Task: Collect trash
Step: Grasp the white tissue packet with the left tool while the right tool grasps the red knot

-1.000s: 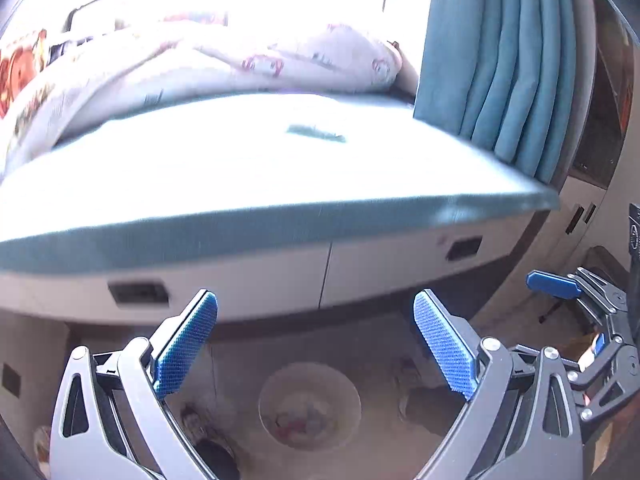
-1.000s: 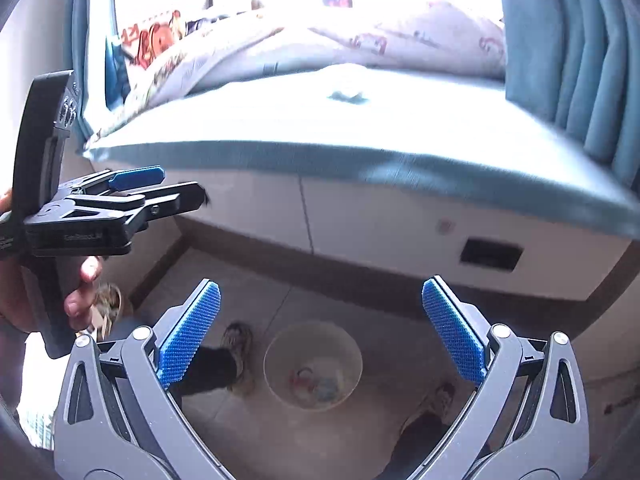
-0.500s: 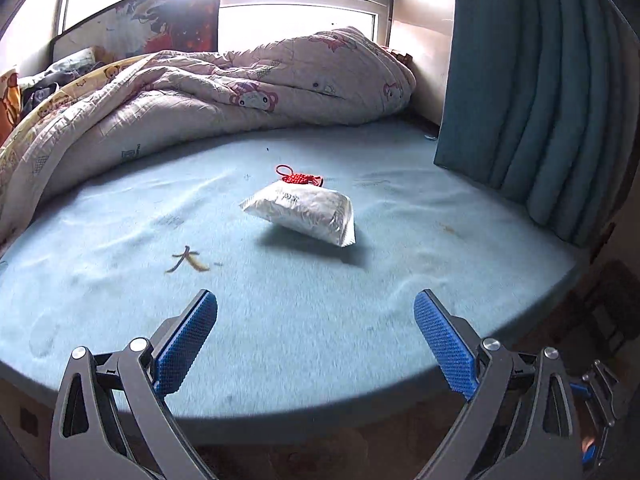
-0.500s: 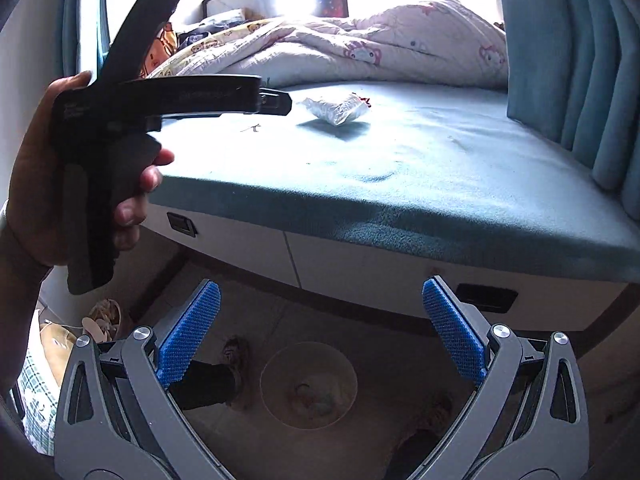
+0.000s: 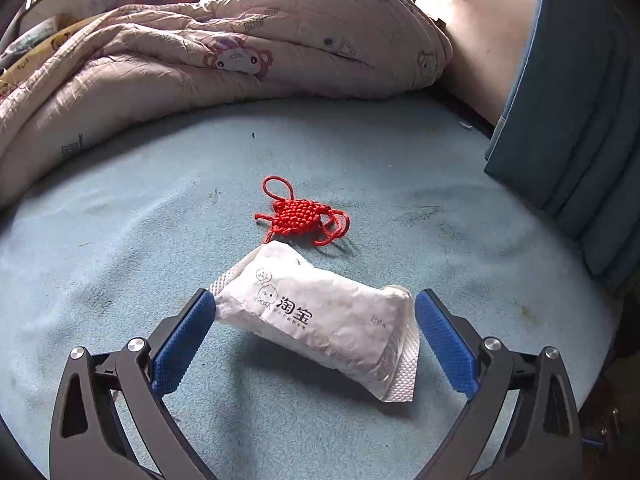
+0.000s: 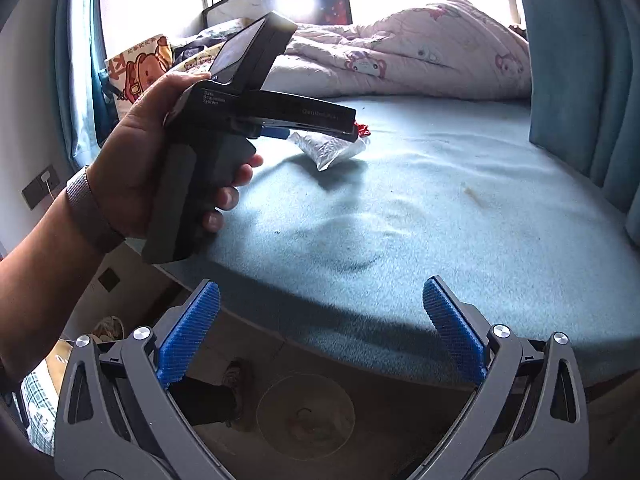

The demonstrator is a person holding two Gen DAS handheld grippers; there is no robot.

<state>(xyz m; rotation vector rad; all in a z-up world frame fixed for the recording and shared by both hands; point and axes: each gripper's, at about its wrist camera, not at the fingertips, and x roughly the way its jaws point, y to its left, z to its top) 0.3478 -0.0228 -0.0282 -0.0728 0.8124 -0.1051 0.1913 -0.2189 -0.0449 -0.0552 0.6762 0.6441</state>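
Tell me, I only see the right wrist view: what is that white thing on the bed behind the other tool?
Observer: A white plastic parcel bag with black printing, lying between the left gripper's open fingers.
Operator: Are they squeezing it?
Observer: Not yet; the blue pads sit at each end, spread wide.
Operator: And the red bit beside it?
Observer: A red knotted cord ornament, lying just beyond the bag on the blue sheet.

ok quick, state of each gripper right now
Left gripper: open, straddling the white packet, not yet shut on it.
Right gripper: open, holding nothing.
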